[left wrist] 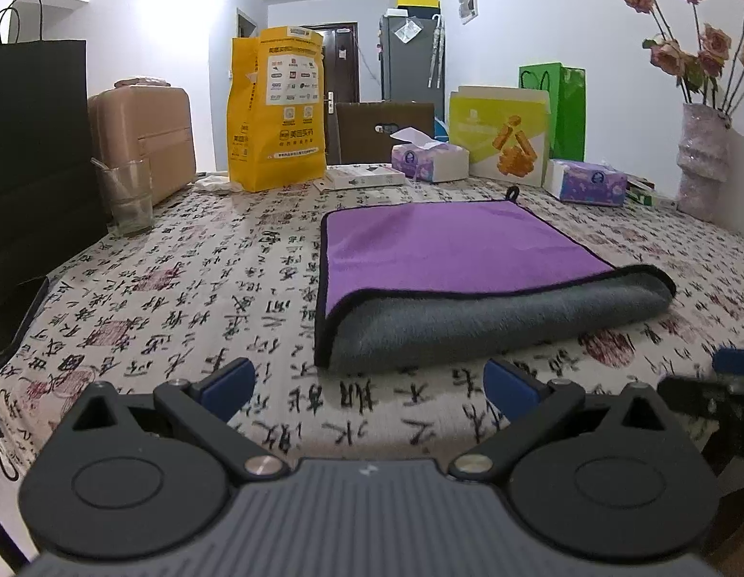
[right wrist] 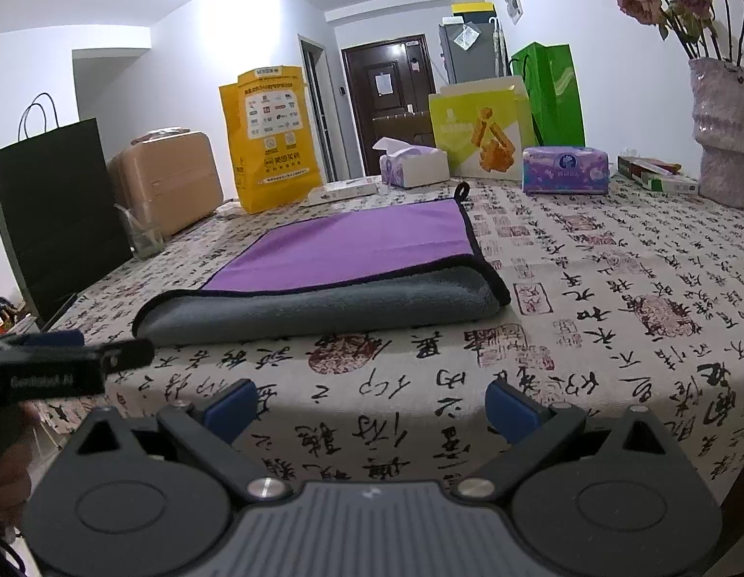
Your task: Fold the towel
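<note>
The towel lies flat on the table, purple side up, with its near edge folded over so a grey band faces me. A black loop sits at its far right corner. It also shows in the right wrist view, with the grey fold nearest. My left gripper is open and empty, just short of the grey fold. My right gripper is open and empty, near the table's front edge, short of the towel. The left gripper shows at the left edge of the right wrist view.
The table wears a calligraphy-print cloth. At the back stand a yellow bag, tissue boxes, a snack box, a green bag and a vase of flowers. A glass, a tan case and a black bag are at left.
</note>
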The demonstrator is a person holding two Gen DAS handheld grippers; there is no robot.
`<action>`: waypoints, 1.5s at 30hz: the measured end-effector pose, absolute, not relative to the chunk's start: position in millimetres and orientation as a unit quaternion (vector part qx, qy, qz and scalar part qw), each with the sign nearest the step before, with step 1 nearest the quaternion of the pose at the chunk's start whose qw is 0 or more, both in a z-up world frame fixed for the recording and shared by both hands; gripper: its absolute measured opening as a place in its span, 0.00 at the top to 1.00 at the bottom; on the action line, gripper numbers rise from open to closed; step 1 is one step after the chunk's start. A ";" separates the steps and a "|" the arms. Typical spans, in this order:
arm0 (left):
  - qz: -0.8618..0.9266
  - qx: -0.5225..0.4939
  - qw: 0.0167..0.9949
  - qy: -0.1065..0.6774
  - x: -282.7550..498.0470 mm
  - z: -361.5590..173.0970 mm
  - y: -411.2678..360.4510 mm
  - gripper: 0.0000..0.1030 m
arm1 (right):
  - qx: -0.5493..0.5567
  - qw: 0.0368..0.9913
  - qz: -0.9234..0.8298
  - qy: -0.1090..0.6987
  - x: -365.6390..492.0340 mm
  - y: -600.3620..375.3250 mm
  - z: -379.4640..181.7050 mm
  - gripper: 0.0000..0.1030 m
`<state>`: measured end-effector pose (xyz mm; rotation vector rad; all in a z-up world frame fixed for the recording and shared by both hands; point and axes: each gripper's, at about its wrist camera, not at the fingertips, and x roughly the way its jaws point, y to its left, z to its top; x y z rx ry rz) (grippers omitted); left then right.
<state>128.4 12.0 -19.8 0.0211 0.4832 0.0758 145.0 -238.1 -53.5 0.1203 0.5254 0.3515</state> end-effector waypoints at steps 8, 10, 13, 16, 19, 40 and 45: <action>0.032 0.003 0.970 0.242 148.2 -20.4 15.7 0.00 | 0.055 0.952 0.163 0.254 162.2 -241.6 -52.2 0.02; 0.029 0.005 0.970 0.241 152.8 -20.2 15.8 0.00 | 0.054 0.953 0.160 0.252 168.6 -243.7 -51.4 0.02; 0.024 -0.002 0.969 0.247 162.8 -20.2 19.2 0.02 | 0.048 0.954 0.157 0.249 178.2 -246.2 -49.8 0.02; 0.024 -0.010 0.967 0.253 171.5 -21.0 23.1 0.10 | 0.040 0.956 0.158 0.245 187.4 -247.9 -47.5 0.03; 0.021 -0.016 0.965 0.261 180.3 -22.0 26.3 0.20 | 0.033 0.957 0.158 0.241 197.1 -248.7 -45.4 0.05; -0.030 -0.050 0.951 0.305 207.7 -22.6 58.0 0.76 | -0.009 0.944 0.201 0.262 258.6 -259.3 -46.4 0.64; -0.050 -0.032 0.949 0.310 206.6 -23.0 58.5 0.73 | -0.026 0.941 0.210 0.265 259.0 -262.3 -45.5 0.73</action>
